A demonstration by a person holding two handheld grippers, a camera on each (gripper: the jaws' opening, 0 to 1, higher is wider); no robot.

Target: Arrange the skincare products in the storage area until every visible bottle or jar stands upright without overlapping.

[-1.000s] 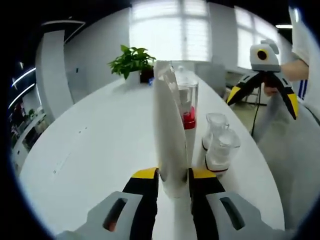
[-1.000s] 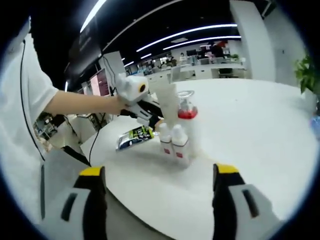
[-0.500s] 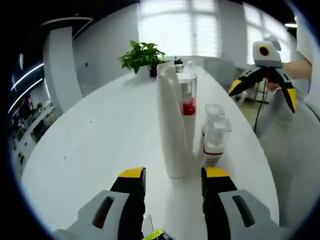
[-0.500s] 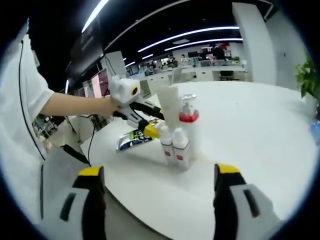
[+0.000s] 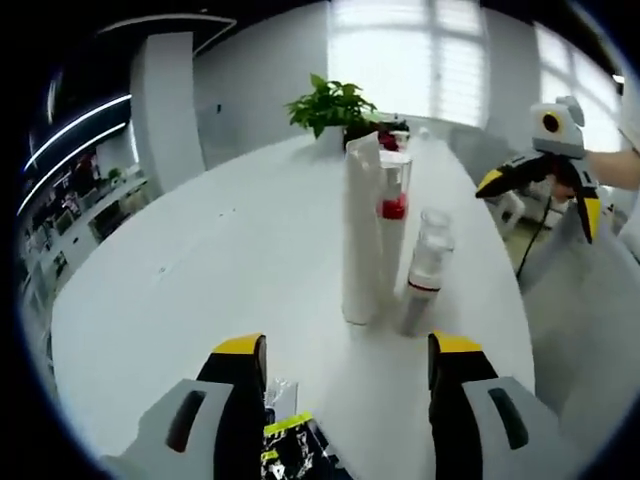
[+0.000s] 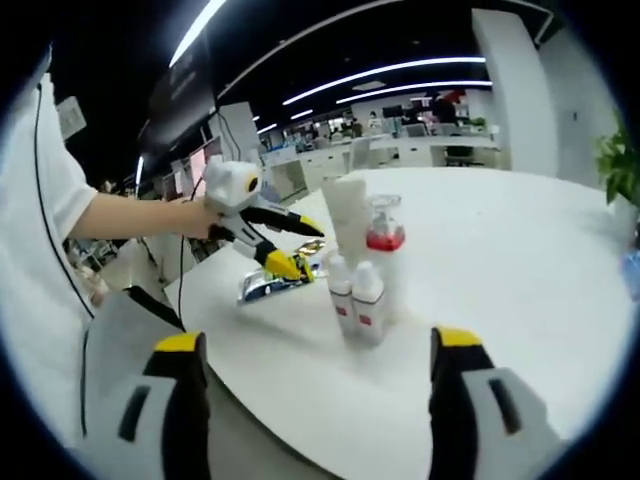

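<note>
Already upright mid-table stand the white tube (image 5: 361, 235), pump bottle (image 5: 392, 225) and two small bottles (image 5: 424, 270); a sachet (image 6: 272, 283) lies flat at nine o'clock. Both grippers, left gripper (image 5: 345, 365) and right gripper (image 6: 315, 350), gape empty.

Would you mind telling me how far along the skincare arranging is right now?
Done: the white tube, the red-collared pump bottle and two small clear bottles stand upright together on the table. In hand: nothing; the left claw and right claw are open. Left: the black-and-green sachet lies flat beside the group.
</note>
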